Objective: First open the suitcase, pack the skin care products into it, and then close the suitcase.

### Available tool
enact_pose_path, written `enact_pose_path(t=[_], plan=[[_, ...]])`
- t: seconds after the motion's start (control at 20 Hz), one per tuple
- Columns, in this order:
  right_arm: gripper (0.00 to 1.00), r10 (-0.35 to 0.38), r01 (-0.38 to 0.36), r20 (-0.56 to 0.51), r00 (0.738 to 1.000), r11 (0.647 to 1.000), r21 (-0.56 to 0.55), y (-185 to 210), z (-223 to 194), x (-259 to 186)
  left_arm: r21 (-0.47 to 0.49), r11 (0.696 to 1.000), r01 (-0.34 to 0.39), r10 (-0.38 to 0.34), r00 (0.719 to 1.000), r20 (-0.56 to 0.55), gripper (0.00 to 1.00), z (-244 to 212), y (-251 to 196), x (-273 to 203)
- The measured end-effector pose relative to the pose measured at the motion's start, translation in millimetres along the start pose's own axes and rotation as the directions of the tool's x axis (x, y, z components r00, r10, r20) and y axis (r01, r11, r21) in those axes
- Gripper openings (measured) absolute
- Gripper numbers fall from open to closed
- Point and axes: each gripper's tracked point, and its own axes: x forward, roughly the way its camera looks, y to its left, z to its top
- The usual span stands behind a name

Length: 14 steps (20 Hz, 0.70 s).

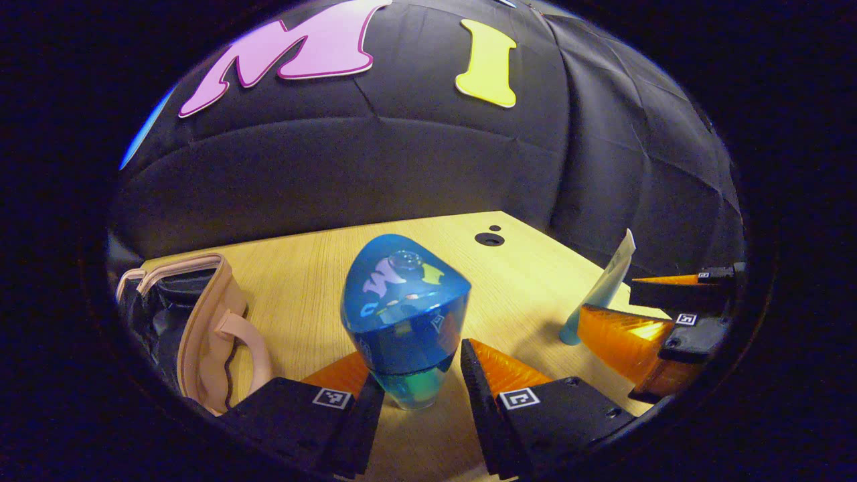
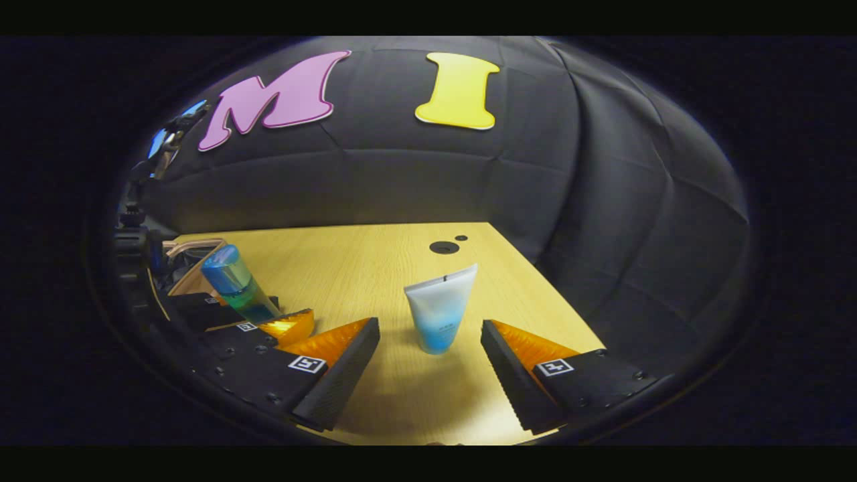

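A blue bottle [image 1: 407, 314] with a greenish lower part leans toward the camera in the left gripper view. My left gripper [image 1: 420, 367] is shut on its lower part. The right gripper view has the same bottle [image 2: 233, 278] tilted at the left, held by the left gripper [image 2: 251, 313]. A white-and-blue tube [image 2: 438, 311] stands upright on its cap between the spread fingers of my right gripper [image 2: 428, 326], which is open and not touching it. The beige suitcase [image 1: 209, 328] lies open at the left, its dark lining [image 1: 152, 309] showing.
The wooden table [image 2: 375, 268] has a round cable hole [image 2: 444, 247] near its far edge. Black cloth walls close the booth behind and to the right. In the left gripper view, the right gripper [image 1: 609, 299] sits around the tube [image 1: 606, 284] at the table's right.
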Motion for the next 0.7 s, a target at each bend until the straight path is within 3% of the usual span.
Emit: enact_pose_path(t=[0.05,0.15,0.45,0.7], plan=[[0.95,-0.008,0.008,-0.008,1.000,1.000,0.004,-1,-3,5,-0.002,1.000,-0.004,0.004,1.000,-0.003,0.64,-1,3,0],[0.98,-0.028,0.028,-0.011,1.000,0.999,0.016,-4,-6,17,-0.004,1.000,0.001,-0.001,1.000,0.003,0.48,-1,4,3],[0.97,-0.071,0.072,-0.016,0.997,0.997,0.030,-6,-14,44,0.016,1.000,-0.007,0.007,1.000,0.014,0.45,0,7,1],[0.94,-0.067,0.067,-0.018,0.998,0.997,0.036,-1,-18,53,0.012,1.000,-0.019,0.019,1.000,0.015,0.45,-1,8,1]])
